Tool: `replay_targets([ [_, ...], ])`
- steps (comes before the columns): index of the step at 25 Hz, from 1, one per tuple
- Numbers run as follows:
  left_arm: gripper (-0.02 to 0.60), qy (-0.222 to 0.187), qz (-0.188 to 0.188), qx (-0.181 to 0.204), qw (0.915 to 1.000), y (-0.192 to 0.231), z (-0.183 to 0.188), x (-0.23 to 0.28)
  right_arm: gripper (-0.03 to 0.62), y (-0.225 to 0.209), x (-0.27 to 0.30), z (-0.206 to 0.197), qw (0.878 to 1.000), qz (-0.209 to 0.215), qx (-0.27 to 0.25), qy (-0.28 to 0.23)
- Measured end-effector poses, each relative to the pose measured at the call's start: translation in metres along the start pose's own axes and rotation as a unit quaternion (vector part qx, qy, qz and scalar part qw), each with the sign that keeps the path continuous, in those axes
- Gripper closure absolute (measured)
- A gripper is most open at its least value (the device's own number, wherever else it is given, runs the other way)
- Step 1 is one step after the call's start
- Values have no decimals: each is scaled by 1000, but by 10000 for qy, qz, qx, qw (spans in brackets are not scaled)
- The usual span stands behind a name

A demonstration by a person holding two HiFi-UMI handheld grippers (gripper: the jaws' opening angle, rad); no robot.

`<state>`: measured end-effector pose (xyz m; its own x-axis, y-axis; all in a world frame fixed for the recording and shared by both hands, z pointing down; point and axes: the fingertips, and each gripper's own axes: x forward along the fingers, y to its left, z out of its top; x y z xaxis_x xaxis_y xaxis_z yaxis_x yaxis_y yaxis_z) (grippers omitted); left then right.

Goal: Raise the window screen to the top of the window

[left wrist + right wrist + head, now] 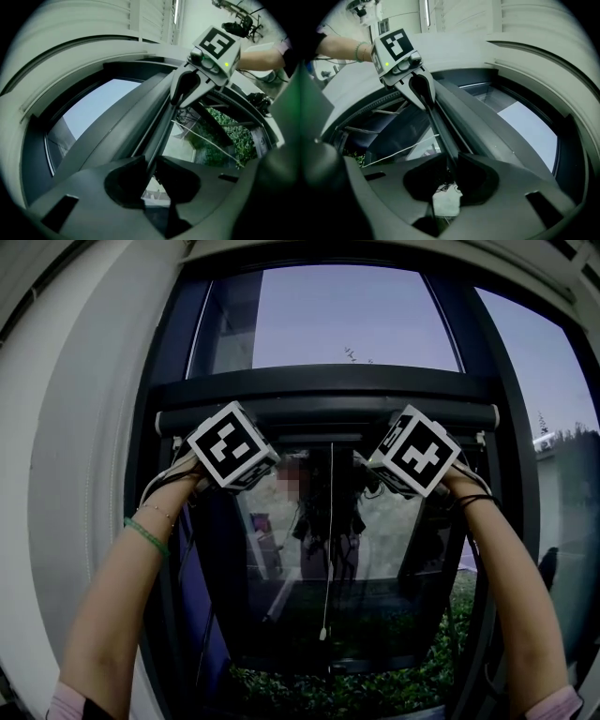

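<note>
Two grippers are up at the window, each gripped by one raised hand. The left gripper [151, 171] has its jaws pressed together on the thin dark bar of the window screen [328, 414], with no gap showing beside the bar in the left gripper view. The right gripper [453, 174] is clamped on the same bar in the same way, further along toward the window's right edge. The bar runs level across the window, from near its left edge to near its right edge, just under the dark crossbar [328, 381] that parts the upper pane from the lower one. Pale sky fills the upper pane [347, 315]. A thin white cord [330, 549] hangs straight down from the middle of the bar, between the two grippers, and ends in a small knob above the window's bottom edge. Green bushes [375, 692] show through the glass along that bottom edge. A green band [147, 536] circles the left wrist and a black band [474, 500] the right.
</note>
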<state>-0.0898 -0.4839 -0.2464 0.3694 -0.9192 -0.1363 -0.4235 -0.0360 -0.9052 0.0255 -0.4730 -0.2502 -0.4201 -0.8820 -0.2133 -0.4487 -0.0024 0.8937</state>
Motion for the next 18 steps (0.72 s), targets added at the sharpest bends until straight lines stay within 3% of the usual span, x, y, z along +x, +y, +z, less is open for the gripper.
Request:
replay_targets([
  [2, 507, -359, 193, -125, 9991, 0, 4, -6, 514, 1, -4, -1, 9998, -181, -21, -89],
  [5, 477, -763, 300, -375, 9959, -7, 5, -14, 508, 19, -16, 0, 9998, 29, 3, -221],
  [8, 486, -940, -189, -702, 9929, -35, 0, -22, 508, 45, -31, 4, 9985, 218, 88, -494],
  [13, 486, -940, -753, -622, 9908, -114, -31, -18, 509, 105, -41, -13, 9955, 546, 354, -689],
  [18, 486, -1002, -1198, -1102, 9816, -192, -64, -28, 508, 182, -54, -36, 9895, 973, 771, -744],
])
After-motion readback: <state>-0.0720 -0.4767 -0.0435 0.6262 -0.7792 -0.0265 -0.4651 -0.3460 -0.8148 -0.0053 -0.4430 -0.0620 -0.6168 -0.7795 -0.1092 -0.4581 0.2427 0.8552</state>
